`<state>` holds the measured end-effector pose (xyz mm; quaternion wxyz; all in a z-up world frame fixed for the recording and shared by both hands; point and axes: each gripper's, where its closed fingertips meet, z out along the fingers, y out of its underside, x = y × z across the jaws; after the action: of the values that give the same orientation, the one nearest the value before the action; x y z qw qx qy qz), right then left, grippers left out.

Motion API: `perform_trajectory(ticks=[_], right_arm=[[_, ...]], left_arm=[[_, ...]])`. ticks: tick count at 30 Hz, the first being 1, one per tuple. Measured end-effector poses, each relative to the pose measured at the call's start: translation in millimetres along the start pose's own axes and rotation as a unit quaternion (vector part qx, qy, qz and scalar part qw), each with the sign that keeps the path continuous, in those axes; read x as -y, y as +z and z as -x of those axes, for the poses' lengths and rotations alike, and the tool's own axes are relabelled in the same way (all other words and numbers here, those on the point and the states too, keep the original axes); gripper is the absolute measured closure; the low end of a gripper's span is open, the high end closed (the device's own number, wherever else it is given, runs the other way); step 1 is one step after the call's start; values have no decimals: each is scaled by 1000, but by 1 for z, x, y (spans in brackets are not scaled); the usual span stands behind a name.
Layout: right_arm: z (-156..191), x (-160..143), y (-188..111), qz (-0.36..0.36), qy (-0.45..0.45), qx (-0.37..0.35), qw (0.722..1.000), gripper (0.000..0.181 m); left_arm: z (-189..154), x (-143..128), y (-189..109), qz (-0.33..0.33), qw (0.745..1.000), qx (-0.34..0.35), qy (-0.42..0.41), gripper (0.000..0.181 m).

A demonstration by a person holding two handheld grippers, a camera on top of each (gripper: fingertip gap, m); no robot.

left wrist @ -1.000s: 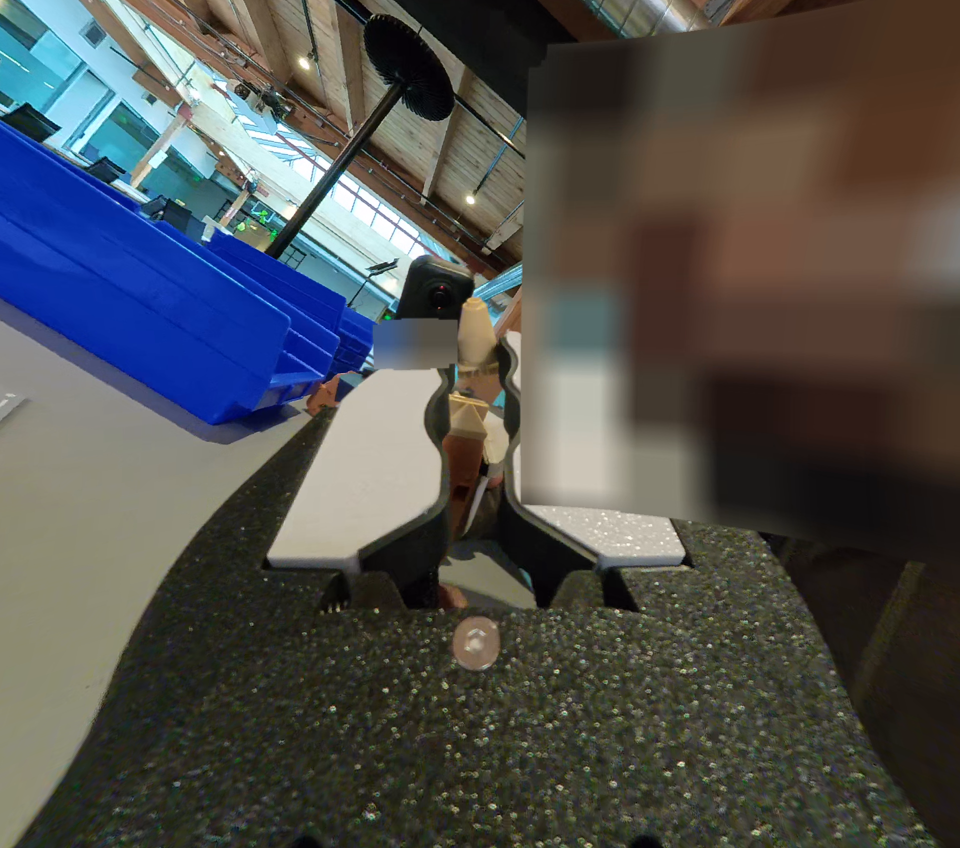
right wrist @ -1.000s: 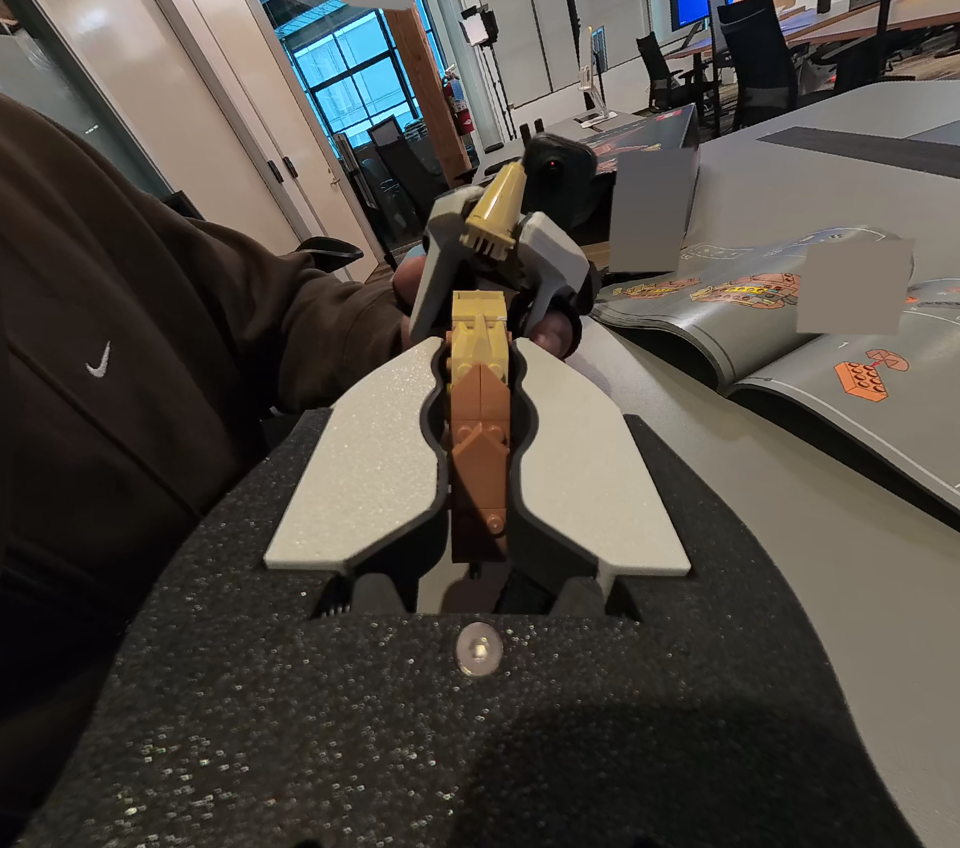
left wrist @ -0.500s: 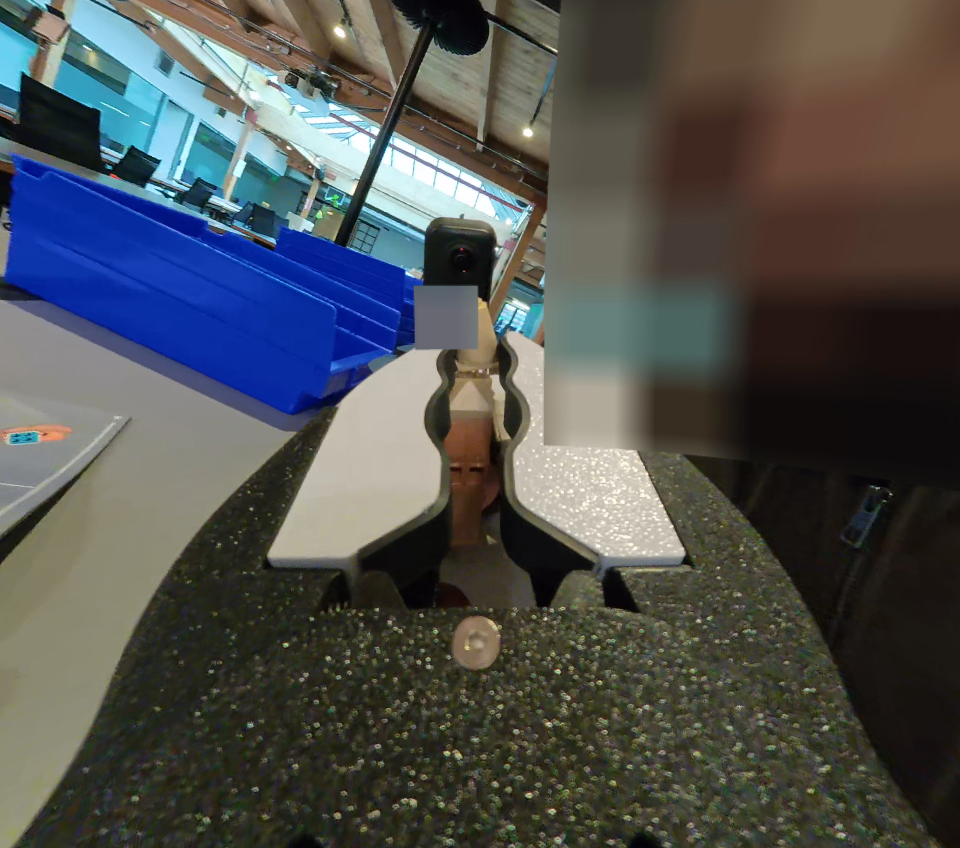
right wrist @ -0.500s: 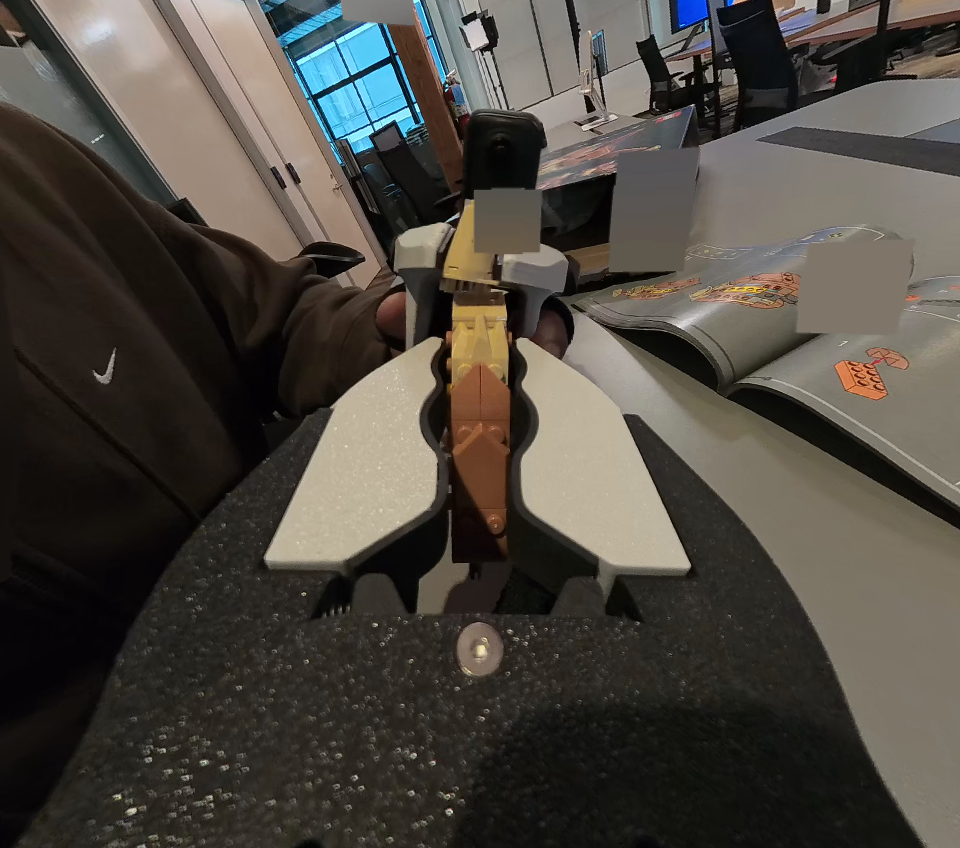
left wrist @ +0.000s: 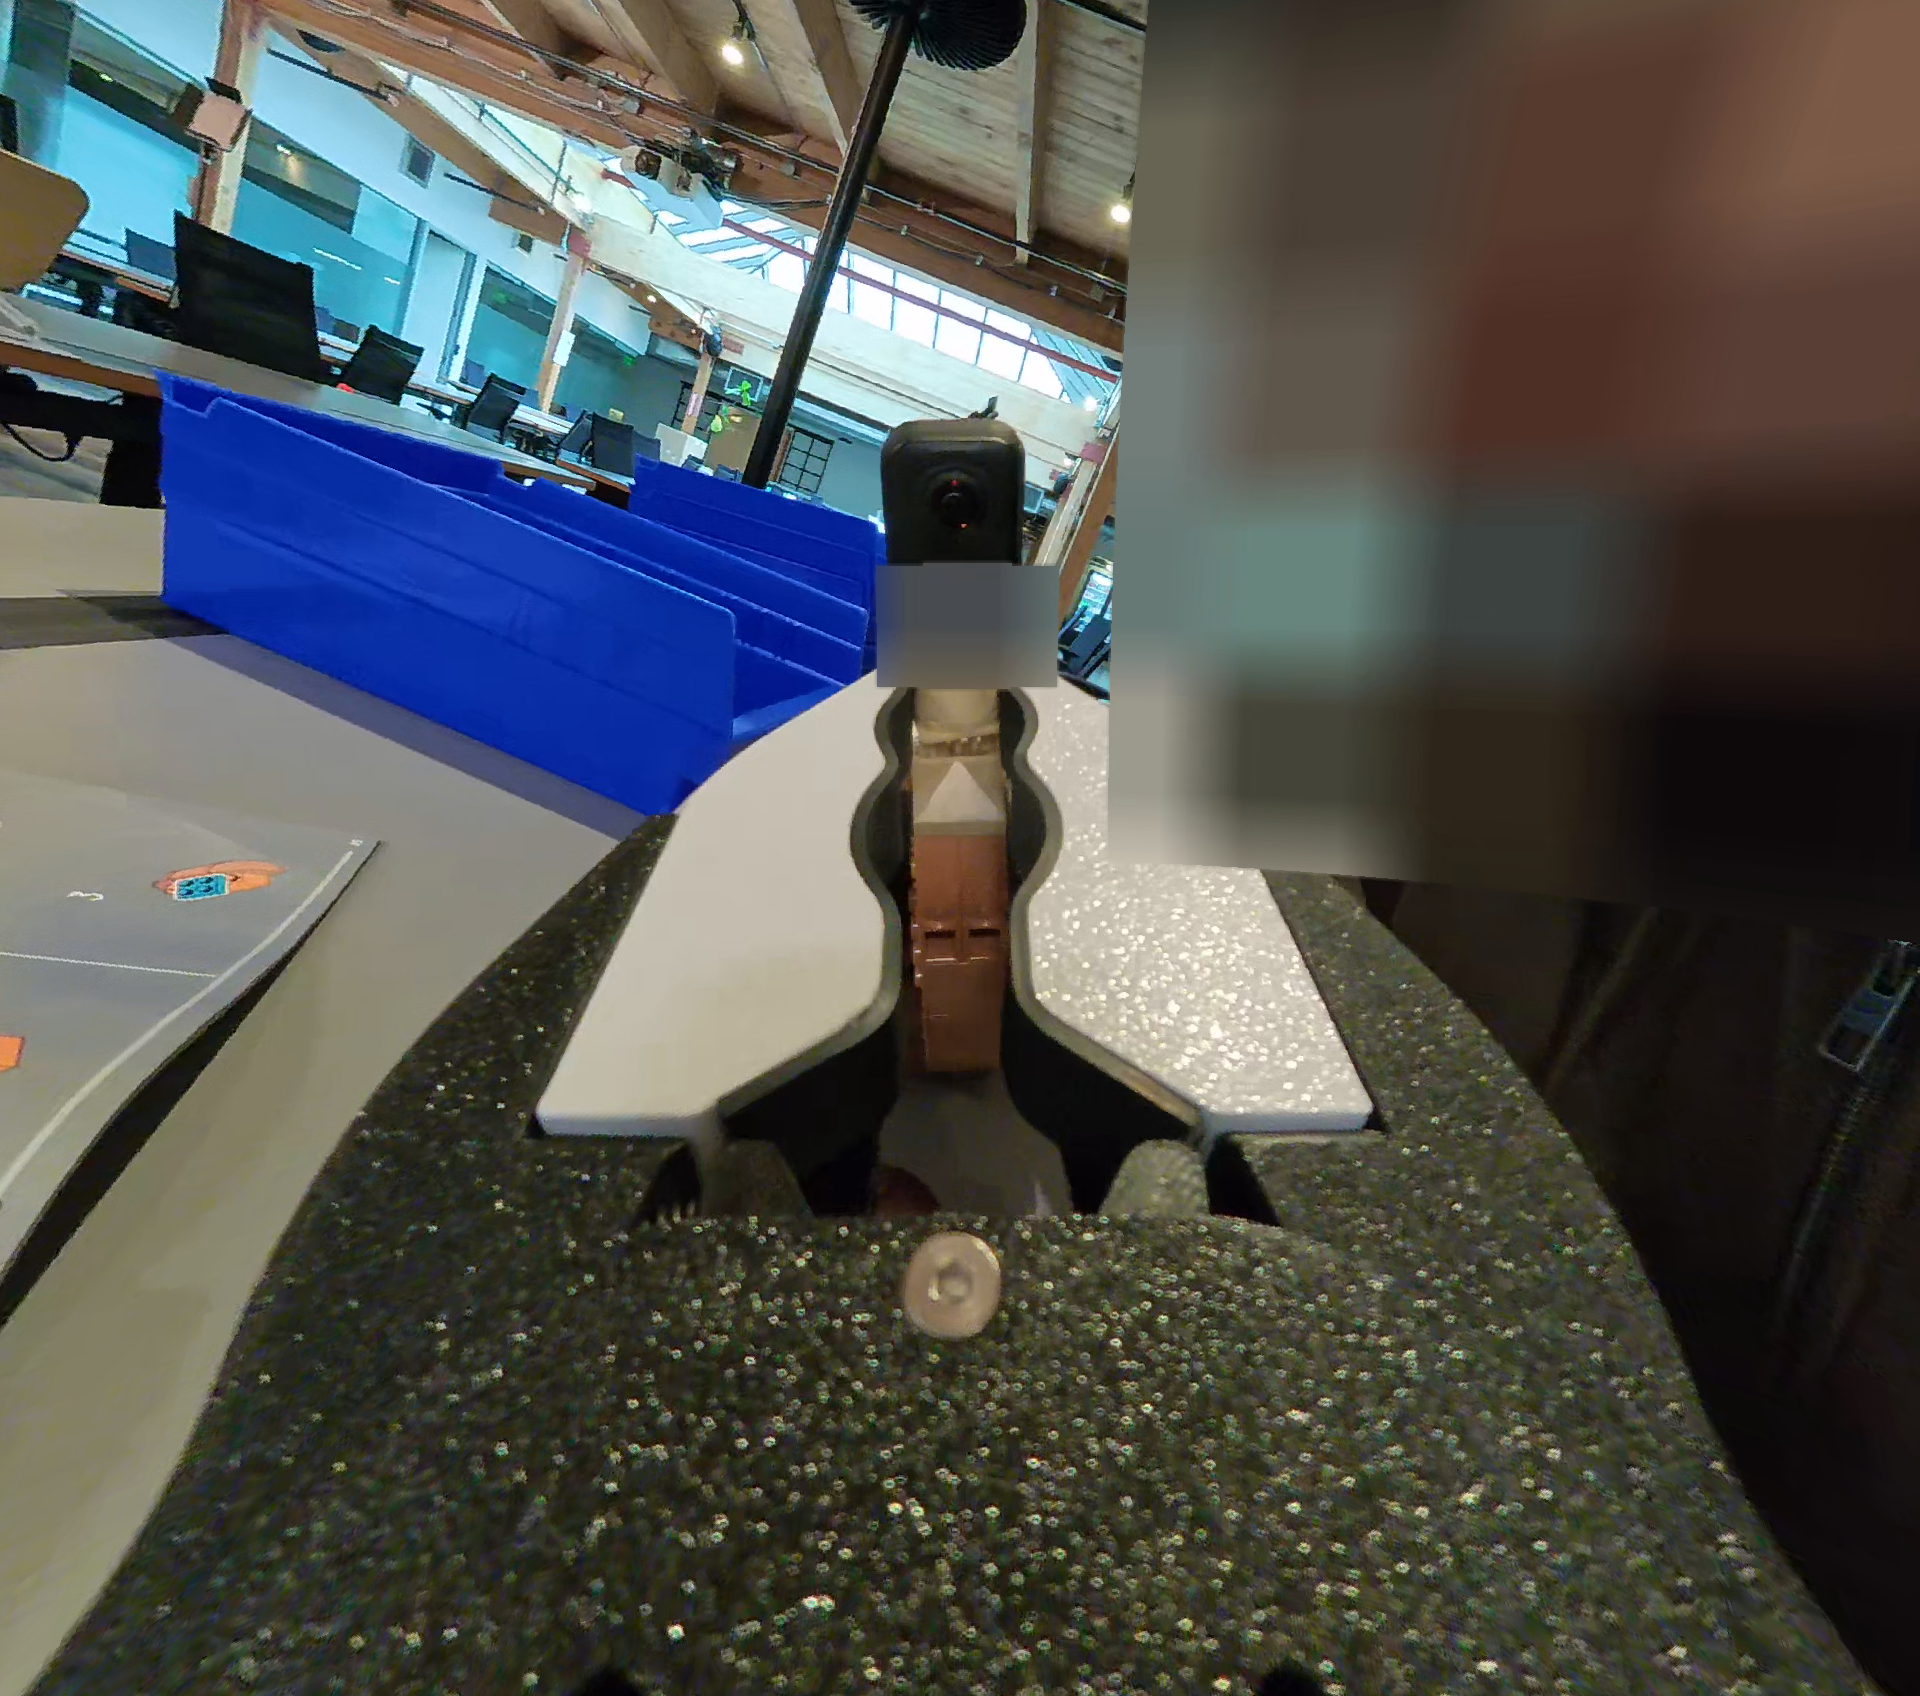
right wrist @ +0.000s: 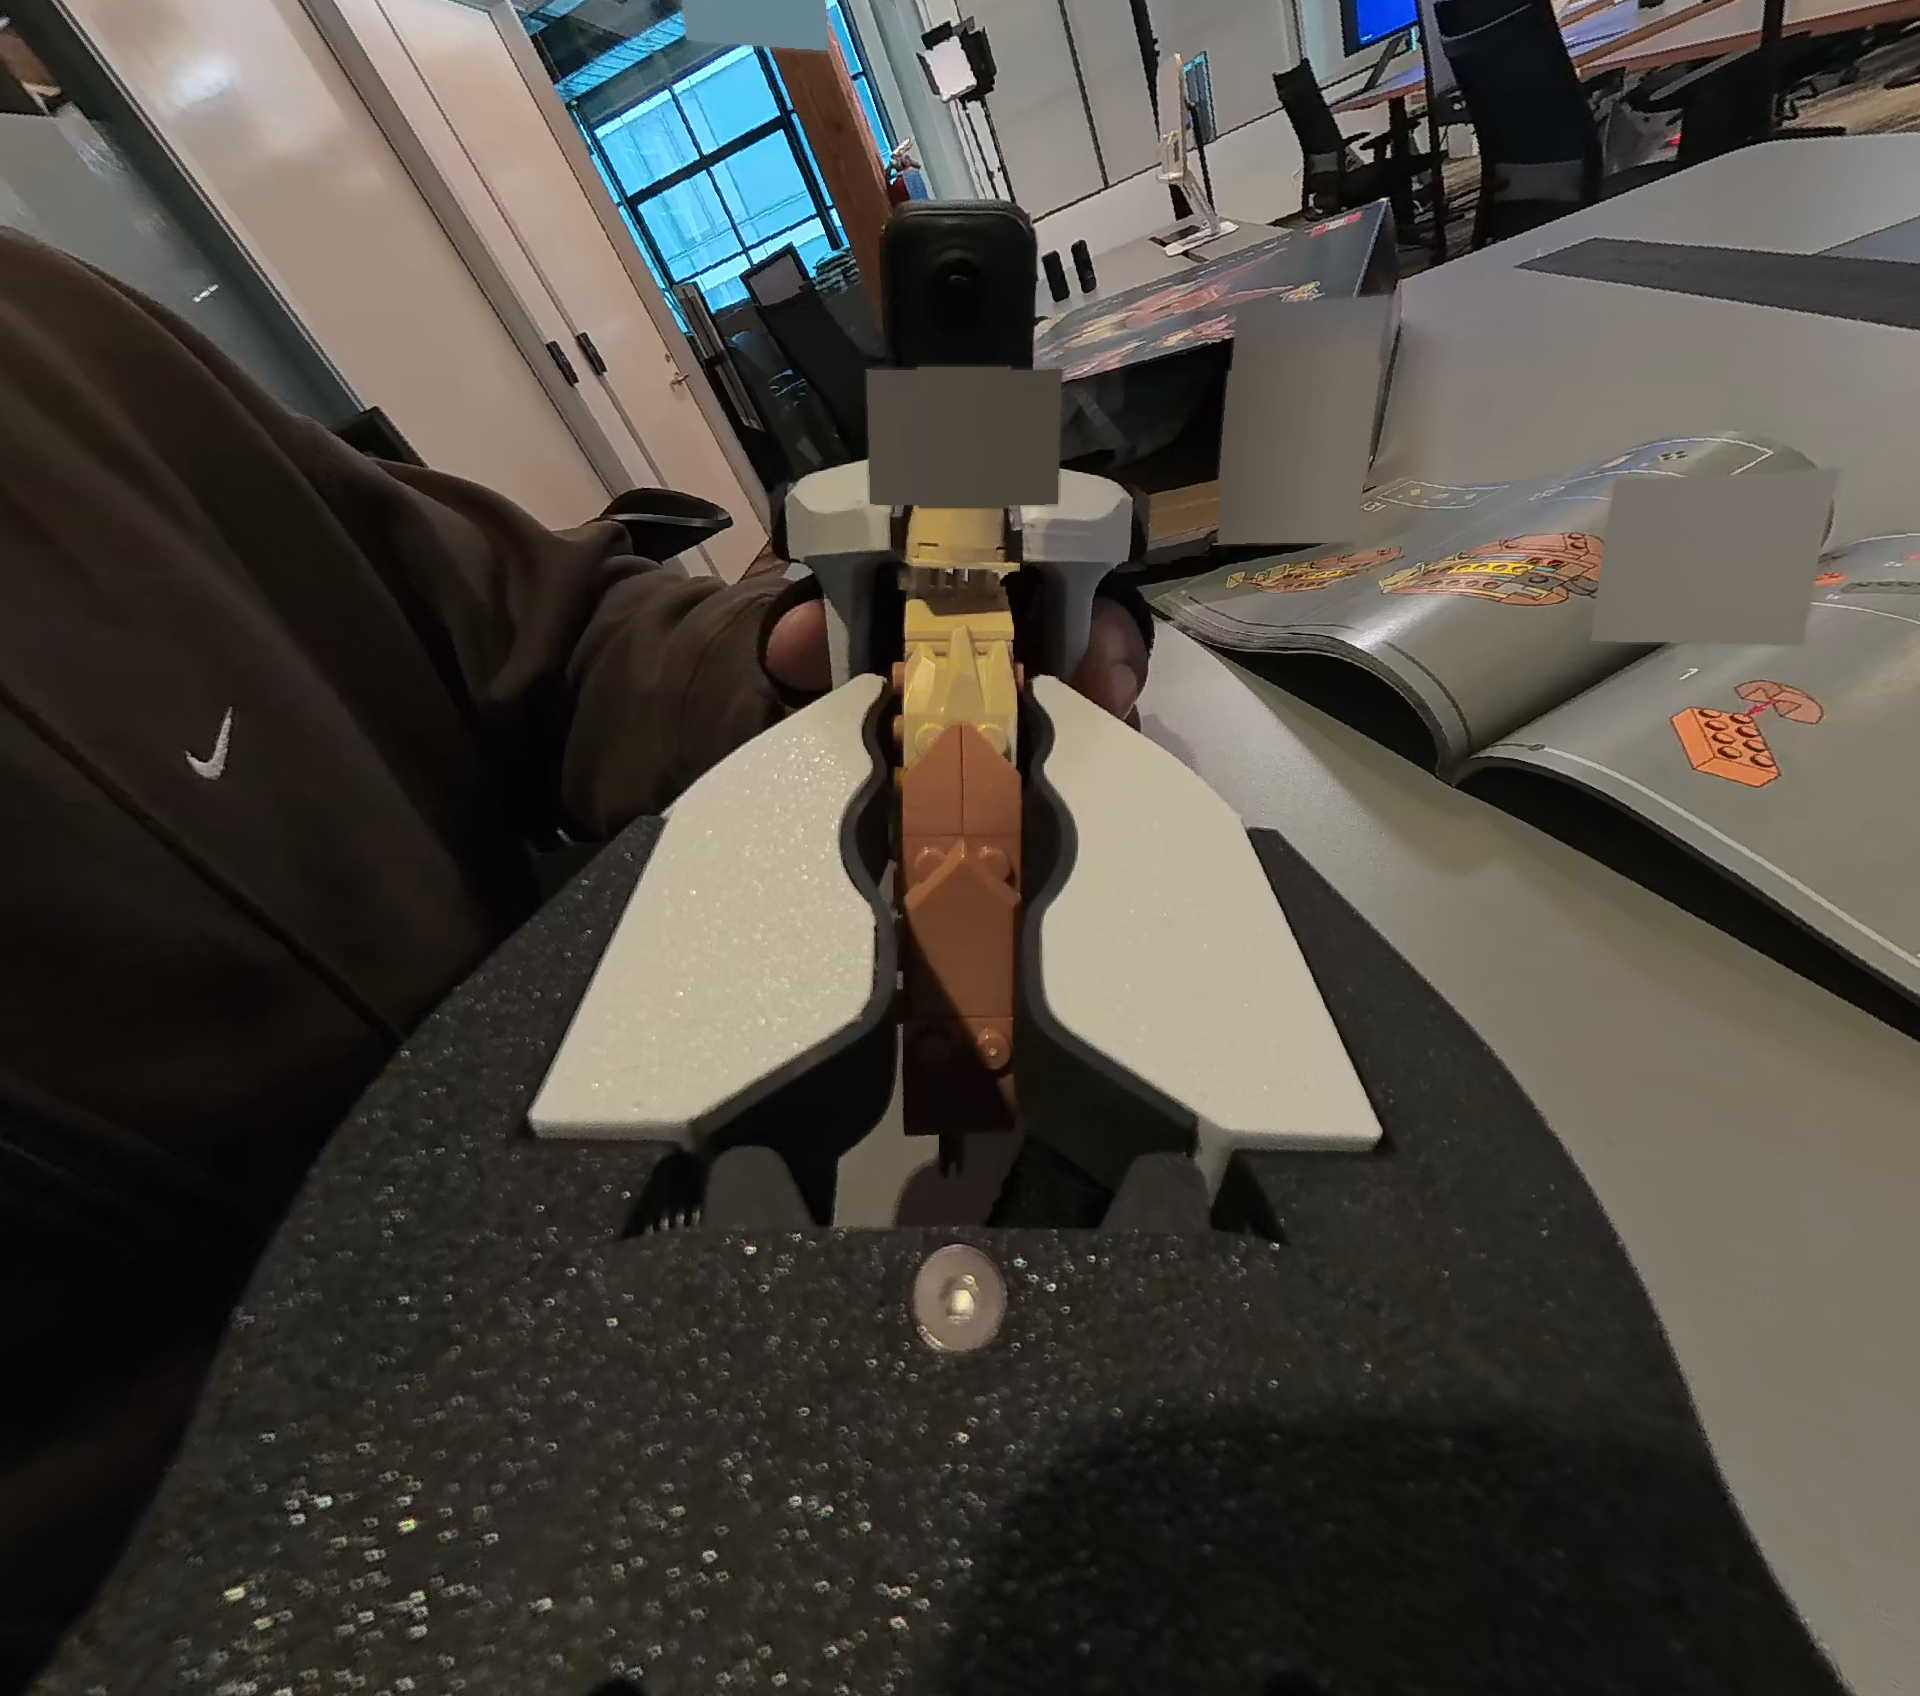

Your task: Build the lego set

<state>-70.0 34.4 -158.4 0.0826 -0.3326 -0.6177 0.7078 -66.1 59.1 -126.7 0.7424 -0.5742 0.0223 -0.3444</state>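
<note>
My right gripper (right wrist: 956, 701) is shut on a brown and tan lego assembly (right wrist: 961, 898), tan end pointing forward. My left gripper (right wrist: 956, 550) faces it head-on, shut on a small tan piece (right wrist: 956, 529) that meets the assembly's tan end. In the left wrist view my left gripper (left wrist: 956, 711) holds the tan piece (left wrist: 956, 773) at its tips. The brown assembly (left wrist: 956, 950) shows in the gap between the fingers. Both are held above the grey table (right wrist: 1558, 1075). The exact joint is partly hidden by a patch.
An open instruction booklet (right wrist: 1558, 711) lies on the table to the right; it also shows in the left wrist view (left wrist: 125, 950). Blue bins (left wrist: 468, 597) stand behind. A dark set box (right wrist: 1195, 306) sits farther back. A person's dark sleeve (right wrist: 312, 607) fills the left. Both grippers' tips are close together, under 4 cm apart.
My left gripper has turned level and lined up straight with the right one. The tan piece moved from tilted and apart to touching the assembly's tan end. The right gripper barely moved.
</note>
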Motion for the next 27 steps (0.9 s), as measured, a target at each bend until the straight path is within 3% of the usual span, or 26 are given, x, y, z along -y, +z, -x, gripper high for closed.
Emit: perform_trajectory(ticks=[27], right_arm=[[3, -1, 0, 2, 6, 15, 1000, 161]], left_arm=[[1, -2, 0, 12, 1000, -16, -18, 166]])
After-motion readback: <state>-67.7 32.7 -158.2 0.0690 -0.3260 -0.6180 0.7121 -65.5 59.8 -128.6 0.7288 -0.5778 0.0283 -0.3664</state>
